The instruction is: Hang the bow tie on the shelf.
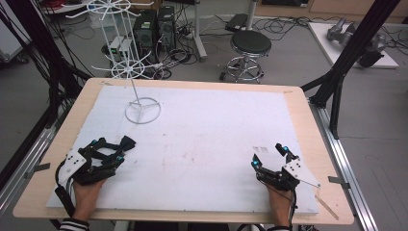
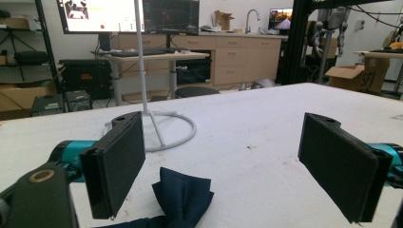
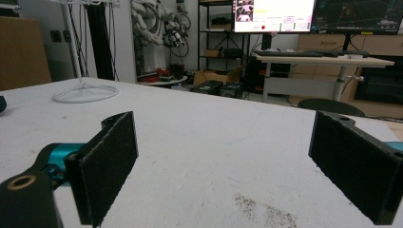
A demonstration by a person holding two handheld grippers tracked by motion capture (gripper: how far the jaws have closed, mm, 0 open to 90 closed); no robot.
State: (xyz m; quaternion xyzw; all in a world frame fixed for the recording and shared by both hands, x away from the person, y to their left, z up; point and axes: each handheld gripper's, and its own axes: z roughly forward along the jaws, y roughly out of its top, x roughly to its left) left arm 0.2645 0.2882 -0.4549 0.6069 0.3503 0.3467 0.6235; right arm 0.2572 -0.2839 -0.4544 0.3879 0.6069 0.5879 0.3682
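Two hand-held claws rest wide open near the tabletop's front corners.

Left claw (image 2: 223, 166) stands over a dark blue cloth (image 2: 183, 194), cut off at the frame's bottom edge; in the high view the claw partly hides it. Right claw (image 3: 228, 166) holds nothing.

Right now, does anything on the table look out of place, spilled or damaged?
Mostly tidy. A dark blue cloth lies crumpled on the white mat, between the open jaws of the left hand-held gripper. A patch of dark specks soils the mat in front of the right hand-held gripper. The white wire rack stands upright.
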